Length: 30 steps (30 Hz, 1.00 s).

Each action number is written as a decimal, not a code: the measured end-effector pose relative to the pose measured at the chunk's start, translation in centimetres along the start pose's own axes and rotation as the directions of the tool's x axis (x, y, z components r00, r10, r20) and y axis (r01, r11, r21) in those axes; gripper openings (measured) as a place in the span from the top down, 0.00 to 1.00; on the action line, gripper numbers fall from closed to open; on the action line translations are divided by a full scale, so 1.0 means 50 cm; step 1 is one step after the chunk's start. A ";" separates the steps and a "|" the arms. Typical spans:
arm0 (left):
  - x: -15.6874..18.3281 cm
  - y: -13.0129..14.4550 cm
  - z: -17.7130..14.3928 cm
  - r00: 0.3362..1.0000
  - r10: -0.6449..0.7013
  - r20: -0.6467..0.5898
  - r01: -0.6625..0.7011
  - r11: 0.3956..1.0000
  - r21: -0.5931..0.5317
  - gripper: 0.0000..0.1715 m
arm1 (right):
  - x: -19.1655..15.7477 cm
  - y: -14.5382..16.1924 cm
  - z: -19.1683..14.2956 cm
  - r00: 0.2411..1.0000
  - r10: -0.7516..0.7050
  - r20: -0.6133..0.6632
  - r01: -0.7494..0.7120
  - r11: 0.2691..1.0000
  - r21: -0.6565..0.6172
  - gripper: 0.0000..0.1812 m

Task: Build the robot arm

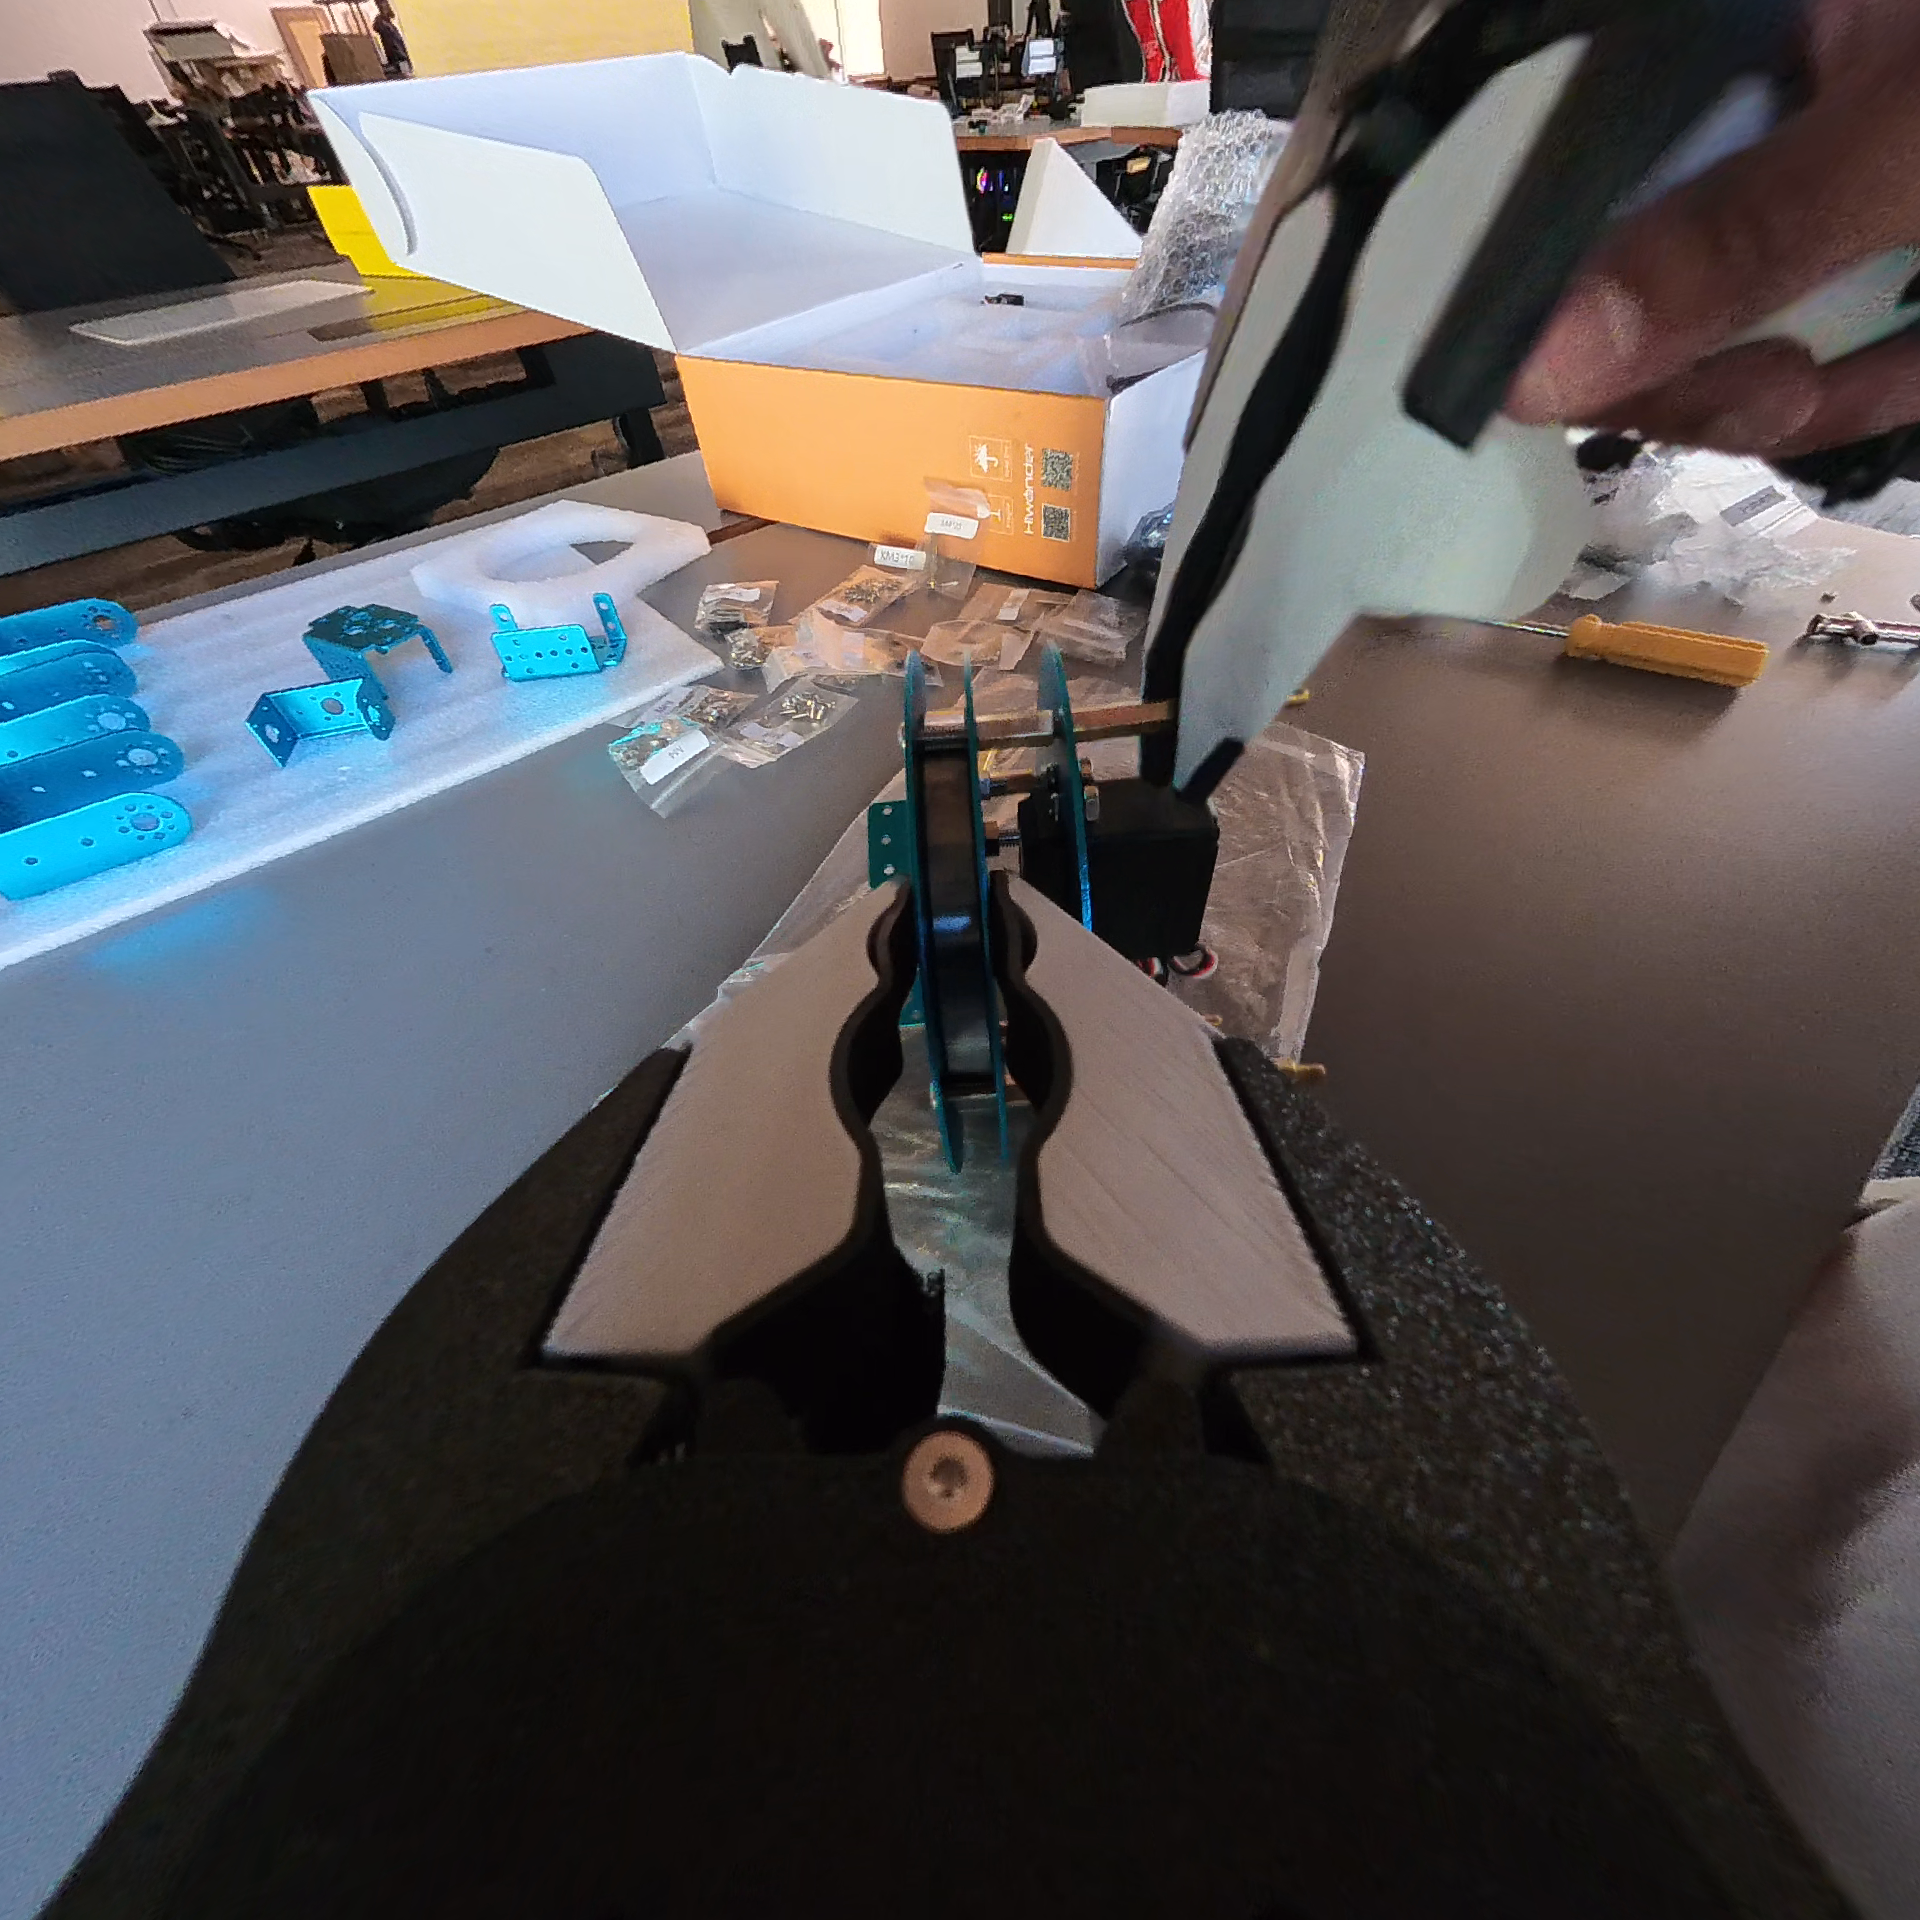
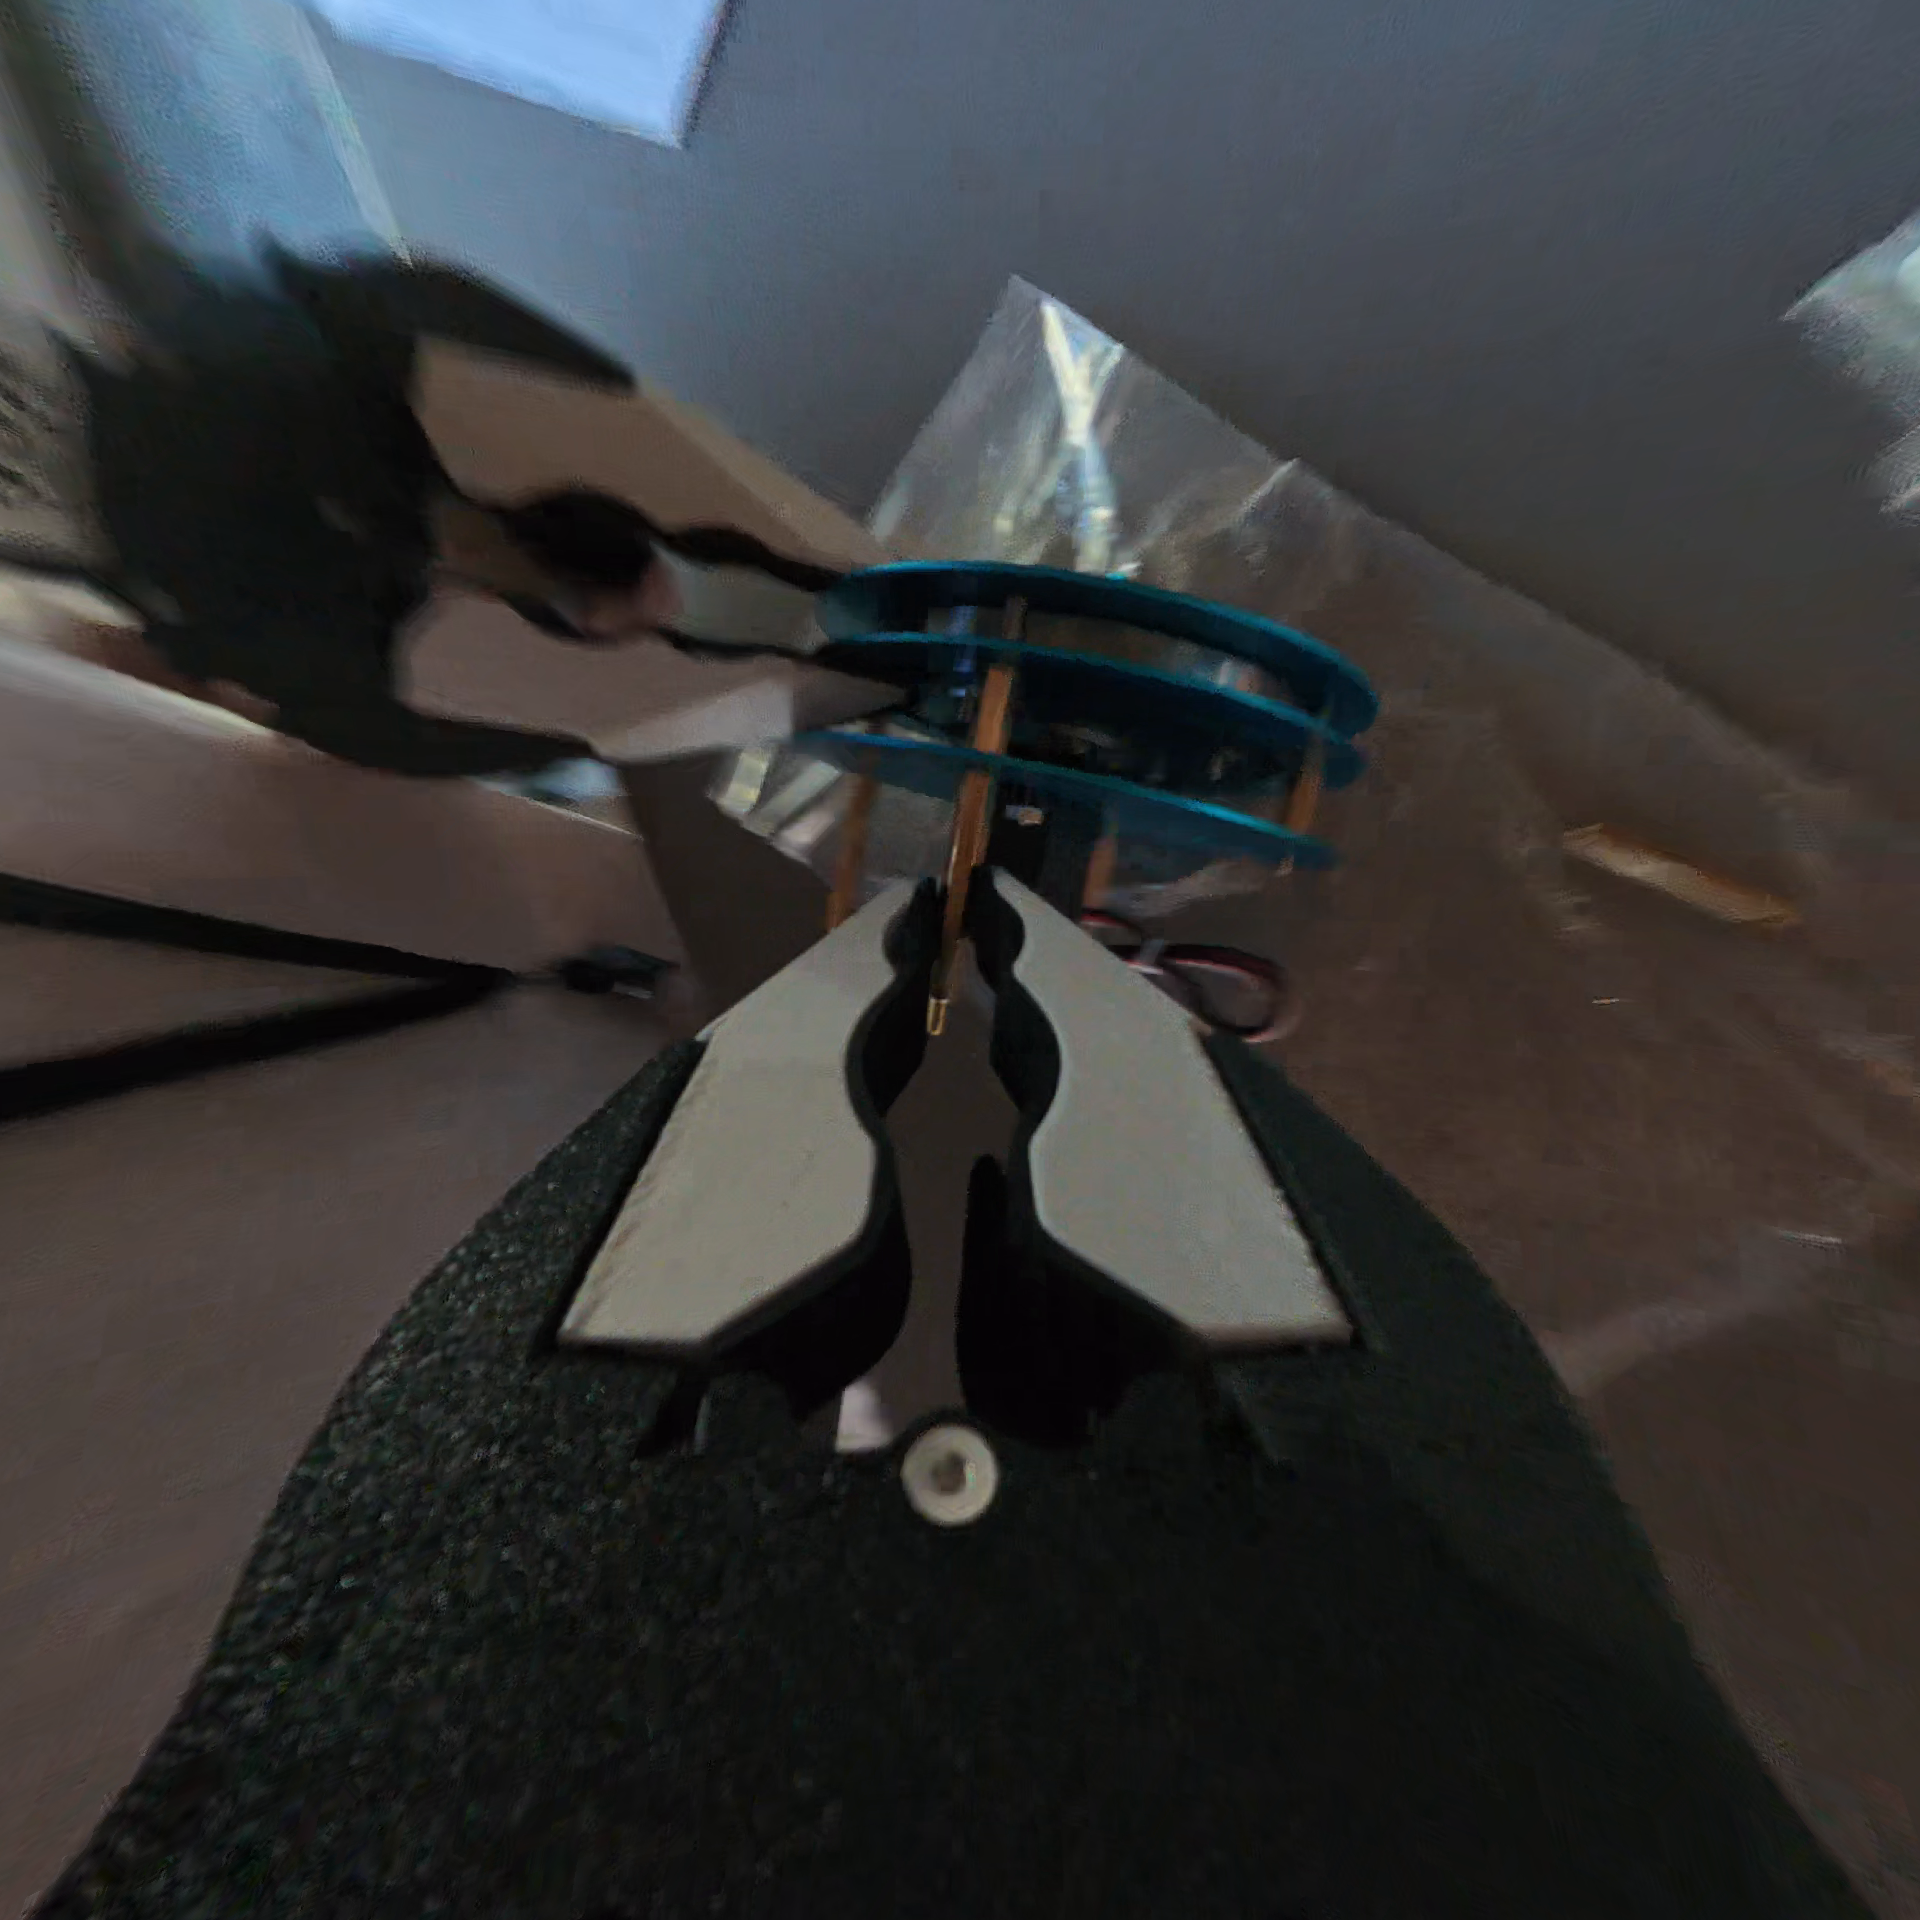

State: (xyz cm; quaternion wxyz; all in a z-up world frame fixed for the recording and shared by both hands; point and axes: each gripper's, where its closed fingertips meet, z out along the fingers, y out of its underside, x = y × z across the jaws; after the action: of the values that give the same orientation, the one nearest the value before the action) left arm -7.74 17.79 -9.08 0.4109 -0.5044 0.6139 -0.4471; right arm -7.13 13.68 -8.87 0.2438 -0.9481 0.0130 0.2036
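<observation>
Gripping two of the three teal discs of the stack [image 1: 961, 914] at frame centre, the left gripper [image 1: 951, 894] reaches forward, level, its fingers narrow on them. The right gripper [image 2: 961, 904] comes down from the upper right of the left view, a hand [image 1: 1725, 301] around it, fingers pinched on a brass rod [image 2: 966, 894] of the stack. The stack lies on its side over a clear bag [image 1: 1288, 831] on the grey desk [image 1: 364, 1091]. Blue brackets [image 1: 343, 665] lie on foam at left, an orange box [image 1: 894, 457] behind, an office beyond.
</observation>
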 end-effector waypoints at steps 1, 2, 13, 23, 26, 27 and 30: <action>0.000 0.001 0.000 1.000 0.001 -0.004 -0.001 1.000 0.003 0.93 | -0.007 -0.003 0.000 0.963 0.191 0.190 -0.197 0.980 0.014 0.98; -0.001 0.001 -0.001 1.000 0.004 -0.004 -0.004 1.000 0.005 0.93 | -0.015 -0.006 0.000 0.860 0.346 0.375 -0.367 0.930 -0.018 0.98; -0.003 0.004 0.000 1.000 -0.006 -0.006 0.006 1.000 -0.014 0.93 | -0.001 -0.009 0.007 0.999 -0.037 -0.024 0.037 0.999 -0.006 0.97; -0.008 0.011 -0.003 1.000 -0.013 -0.013 0.013 1.000 -0.021 0.93 | -0.015 -0.017 0.013 0.849 0.322 0.419 -0.375 0.926 0.049 0.93; -0.007 0.012 -0.003 1.000 -0.014 -0.013 0.014 1.000 -0.028 0.93 | -0.008 -0.015 0.014 0.993 0.043 0.112 -0.050 0.997 0.060 0.96; -0.007 0.013 -0.004 1.000 -0.013 -0.013 0.013 0.999 -0.031 0.93 | -0.011 -0.014 0.016 0.998 -0.005 0.065 0.003 0.999 0.033 0.96; -0.008 0.016 -0.006 1.000 -0.003 -0.010 0.002 1.000 -0.027 0.93 | -0.015 -0.015 0.016 0.974 0.140 0.177 -0.142 0.990 0.002 0.98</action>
State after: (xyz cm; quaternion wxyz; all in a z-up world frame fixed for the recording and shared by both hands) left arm -8.17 18.30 -9.74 0.4005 -0.5085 0.6211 -0.4418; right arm -8.00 14.67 -8.86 0.2359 -0.9213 0.0600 0.3034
